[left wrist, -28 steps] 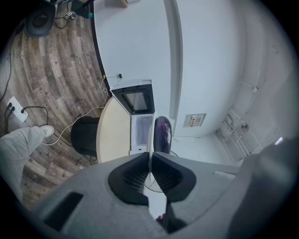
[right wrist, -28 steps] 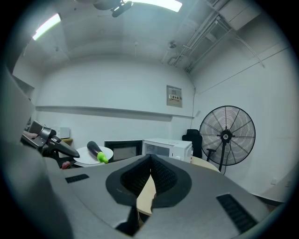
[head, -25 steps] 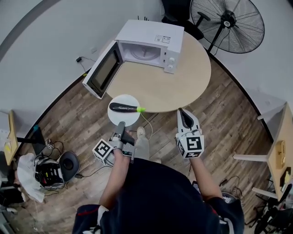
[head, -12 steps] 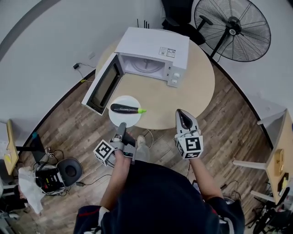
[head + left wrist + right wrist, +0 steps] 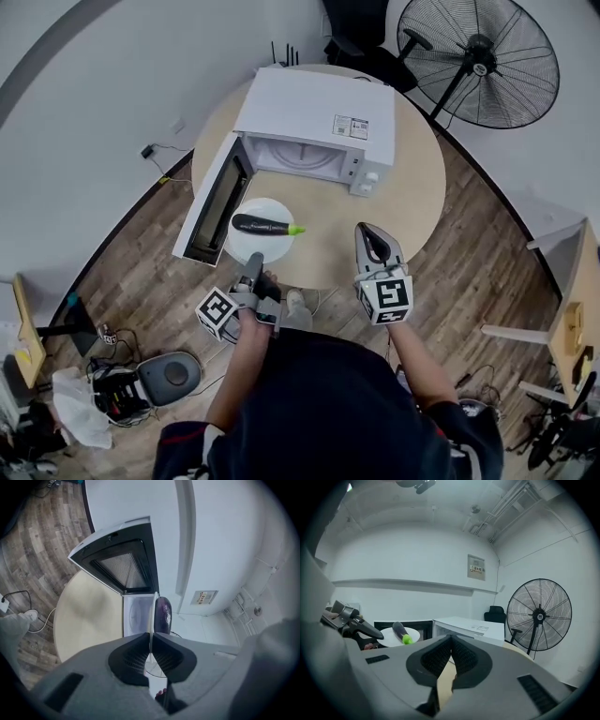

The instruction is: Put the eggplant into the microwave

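A dark purple eggplant with a green stem lies on a small white plate. My left gripper is shut on the plate's near rim and holds it over the table's front edge, just in front of the open microwave. In the left gripper view the plate shows edge-on between the jaws of my left gripper, with the eggplant on its right. My right gripper is shut and empty, to the right of the plate. From the right gripper view the plate and eggplant sit left of my right gripper.
The microwave's door hangs open to the left, past the round wooden table's edge. A black standing fan is behind the table at the right. Bags and cables lie on the wood floor at lower left.
Both grippers have moved forward toward the table. The plate with the eggplant has gone from off the table's front edge to over it, near the open microwave door.
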